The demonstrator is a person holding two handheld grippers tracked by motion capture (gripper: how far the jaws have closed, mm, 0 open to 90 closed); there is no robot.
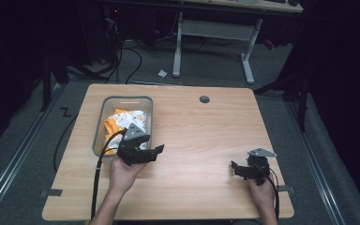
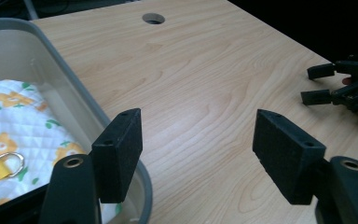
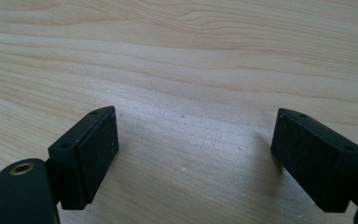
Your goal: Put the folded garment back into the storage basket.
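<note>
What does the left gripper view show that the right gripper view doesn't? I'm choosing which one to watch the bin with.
Left gripper view: the grey bin holding a white quilted cloth with orange flowers, a yellow strap with a metal ring, the table's cable hole, and the right gripper farther off, jaws apart. Right gripper view: a close look at bare wood between its own open jaws. Shared: the light wooden table and a pair of black jaws standing open with nothing between them.
</note>
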